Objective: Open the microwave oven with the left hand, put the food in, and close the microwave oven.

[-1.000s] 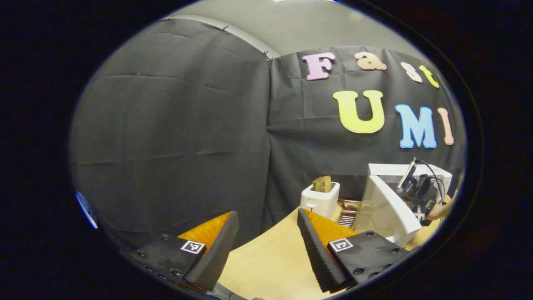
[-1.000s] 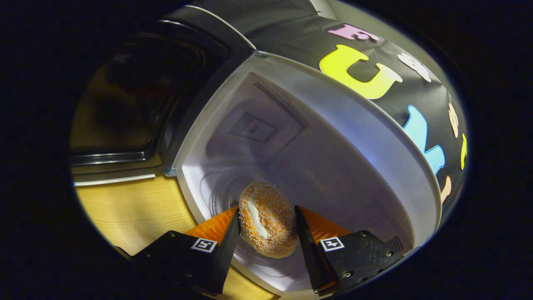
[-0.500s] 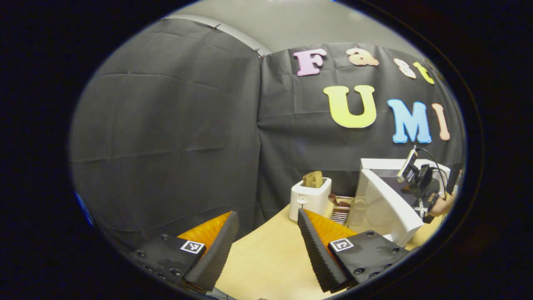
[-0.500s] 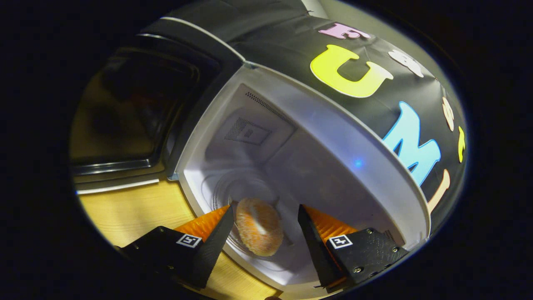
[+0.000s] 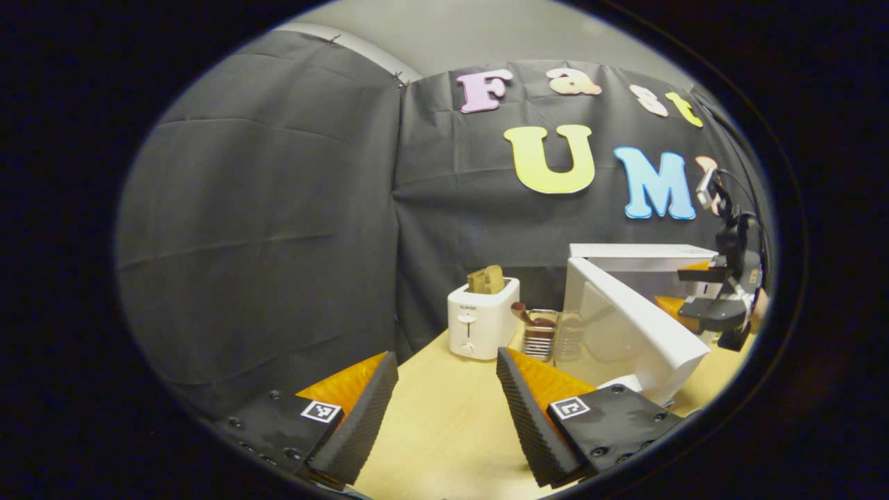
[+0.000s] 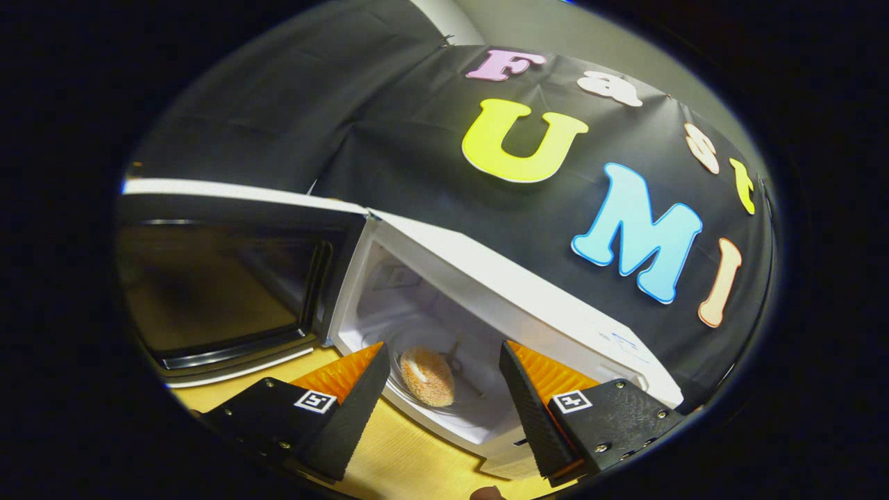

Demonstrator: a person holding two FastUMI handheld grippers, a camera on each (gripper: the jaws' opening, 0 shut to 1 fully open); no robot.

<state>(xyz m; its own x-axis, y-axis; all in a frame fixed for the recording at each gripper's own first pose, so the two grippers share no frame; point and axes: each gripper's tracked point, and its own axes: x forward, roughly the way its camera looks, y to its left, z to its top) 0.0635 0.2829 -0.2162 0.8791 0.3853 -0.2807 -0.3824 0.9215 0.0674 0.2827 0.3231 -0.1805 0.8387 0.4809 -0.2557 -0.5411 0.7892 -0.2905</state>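
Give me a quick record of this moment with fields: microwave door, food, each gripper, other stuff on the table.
microwave door: open, swung out to the side
food: round crumb-coated piece lying inside the microwave, on the cavity floor, free of both fingers
right gripper: open, empty, in front of the cavity opening
left gripper: open, empty, above the wooden table, away from the door
other items: white toaster with bread in its slot; small rack beside it
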